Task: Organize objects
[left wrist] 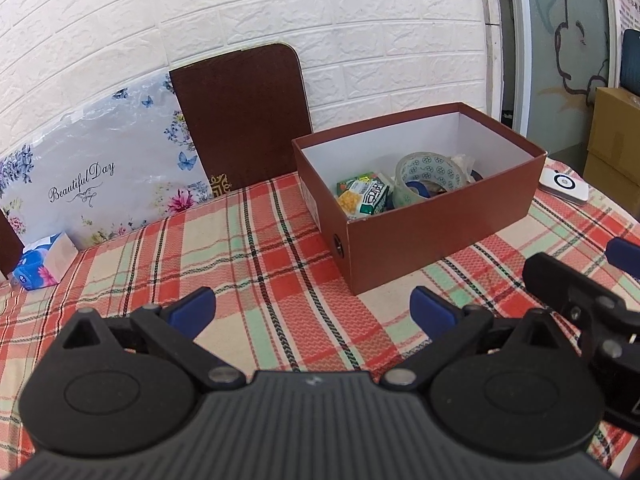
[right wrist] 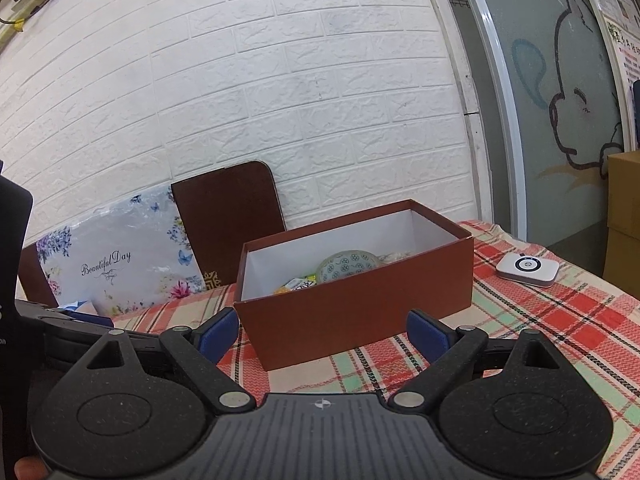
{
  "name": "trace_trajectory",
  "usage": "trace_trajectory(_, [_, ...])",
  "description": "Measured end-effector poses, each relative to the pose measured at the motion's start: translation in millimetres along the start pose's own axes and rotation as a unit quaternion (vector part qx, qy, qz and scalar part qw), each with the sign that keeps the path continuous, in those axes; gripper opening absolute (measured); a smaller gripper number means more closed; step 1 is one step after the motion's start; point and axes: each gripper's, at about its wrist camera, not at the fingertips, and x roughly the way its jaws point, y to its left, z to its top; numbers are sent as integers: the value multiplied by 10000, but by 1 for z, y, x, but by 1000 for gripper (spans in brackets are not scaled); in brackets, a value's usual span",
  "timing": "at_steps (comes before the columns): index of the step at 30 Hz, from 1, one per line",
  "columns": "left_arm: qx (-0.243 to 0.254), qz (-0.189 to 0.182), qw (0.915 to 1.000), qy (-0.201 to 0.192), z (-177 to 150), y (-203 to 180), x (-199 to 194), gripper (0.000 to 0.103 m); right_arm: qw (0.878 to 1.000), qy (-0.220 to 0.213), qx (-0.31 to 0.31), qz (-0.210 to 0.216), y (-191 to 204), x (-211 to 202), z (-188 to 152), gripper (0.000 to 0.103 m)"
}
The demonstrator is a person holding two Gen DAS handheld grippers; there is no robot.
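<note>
Both hand-held grippers, left gripper (left wrist: 312, 308) and right gripper (right wrist: 322, 330), hover with jaws spread and empty just before the open brown box (left wrist: 440, 236), which sits on the plaid tablecloth (left wrist: 256, 248) holding a tape roll (left wrist: 430, 174) and snack packet (left wrist: 364, 196), a white device (left wrist: 564, 186) beside it.

We are noting two matte black grippers, left gripper (left wrist: 313, 307) and right gripper (right wrist: 322, 329): blue fingertip pads (left wrist: 191, 306), silver pivot screws, ribbed grey bodies, round side discs.
</note>
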Motion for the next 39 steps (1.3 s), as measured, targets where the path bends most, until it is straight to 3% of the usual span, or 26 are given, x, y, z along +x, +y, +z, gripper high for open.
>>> trace_trajectory(19, [24, 27, 9998, 211, -1, -9, 11, 103, 9998, 116, 156, 20, -3, 4, -6, 92])
trace_trajectory(39, [-189, -33, 9998, 89, 6, 4, 12, 103, 9999, 26, 72, -142, -4, 6, 2, 92])
